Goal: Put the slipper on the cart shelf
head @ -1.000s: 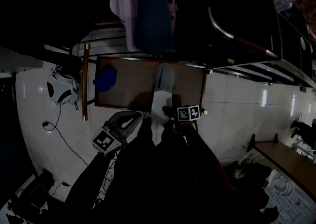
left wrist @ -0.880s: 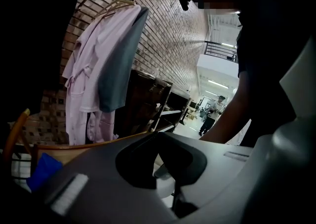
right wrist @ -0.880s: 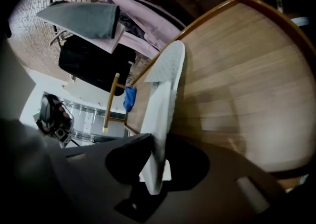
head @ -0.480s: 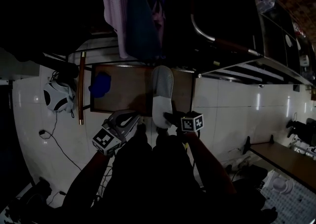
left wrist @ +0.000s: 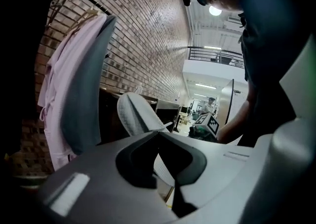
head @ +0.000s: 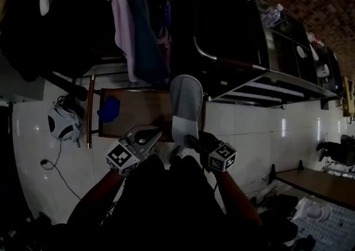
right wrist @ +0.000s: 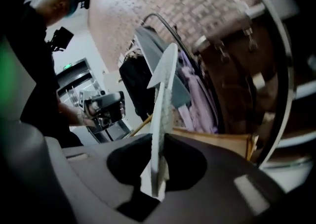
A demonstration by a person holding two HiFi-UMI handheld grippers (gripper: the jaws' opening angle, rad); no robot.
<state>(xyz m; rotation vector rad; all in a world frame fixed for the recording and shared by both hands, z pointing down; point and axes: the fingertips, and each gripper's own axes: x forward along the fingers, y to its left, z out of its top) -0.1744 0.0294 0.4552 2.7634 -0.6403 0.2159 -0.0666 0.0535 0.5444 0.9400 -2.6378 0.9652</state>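
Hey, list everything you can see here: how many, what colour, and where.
slipper: one, pale grey, held up over the table
wooden table: one, brown, middle of the head view, below the slipper
blue thing: one, on the table's left part; too dark to identify
garments: at least two, pink and dark teal, hanging above the table
cart: one, dark with silvery shelves, right of the table
black-and-white item: one, left of the table
left claw: one, grey, shut and empty, left of the slipper
right claw: one, dark, its jaws have just been closing, now gripping the slipper's near end
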